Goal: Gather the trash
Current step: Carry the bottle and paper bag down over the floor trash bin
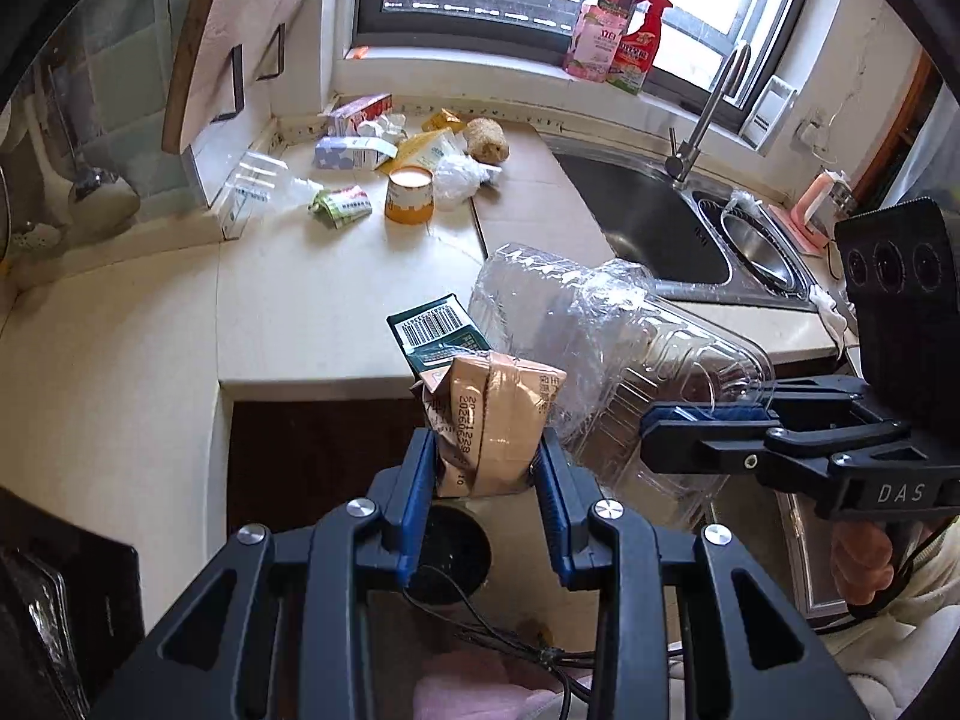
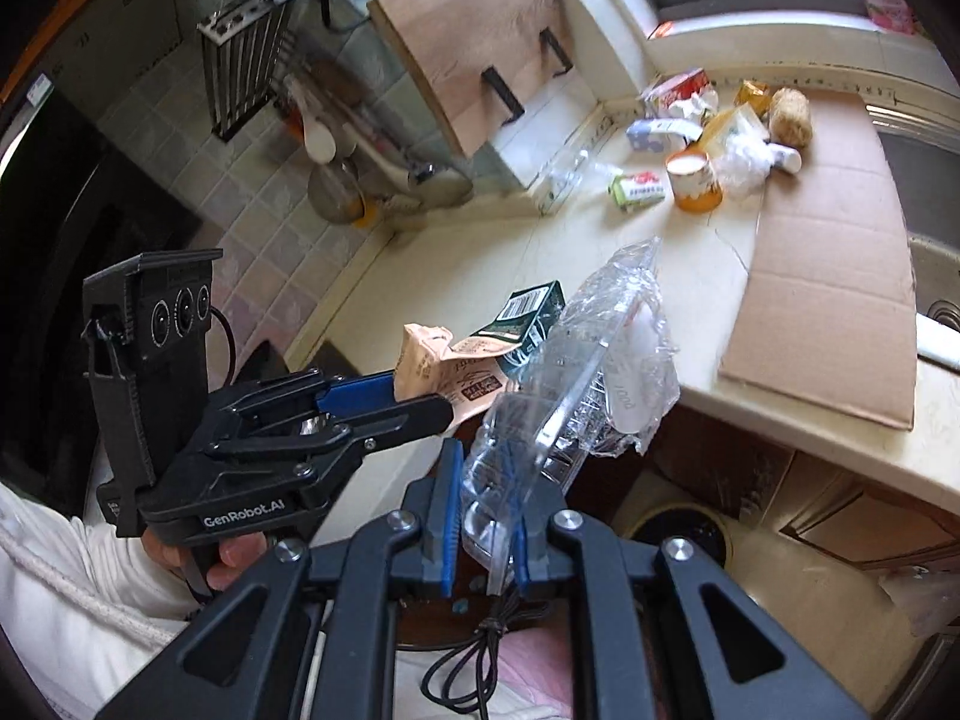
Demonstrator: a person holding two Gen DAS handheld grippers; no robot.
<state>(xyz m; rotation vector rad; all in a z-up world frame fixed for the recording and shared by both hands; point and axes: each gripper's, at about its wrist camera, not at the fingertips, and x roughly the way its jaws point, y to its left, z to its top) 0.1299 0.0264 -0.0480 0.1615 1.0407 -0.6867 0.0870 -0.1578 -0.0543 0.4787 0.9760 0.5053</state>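
brown carton (image 1: 489, 420): crushed, held aloft | clear clamshell (image 2: 576, 372): crumpled, held aloft

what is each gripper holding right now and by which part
Left gripper clamps a crumpled tan carton by its lower end. Right gripper pinches a clear plastic container by its near edge.

My matt black plastic left gripper (image 1: 485, 468) pinches a creased tan paper carton (image 1: 492, 420); my right gripper (image 2: 483, 531) clamps a glossy clear plastic container (image 2: 576, 372). Upper right: brushed steel sink (image 1: 648, 222).
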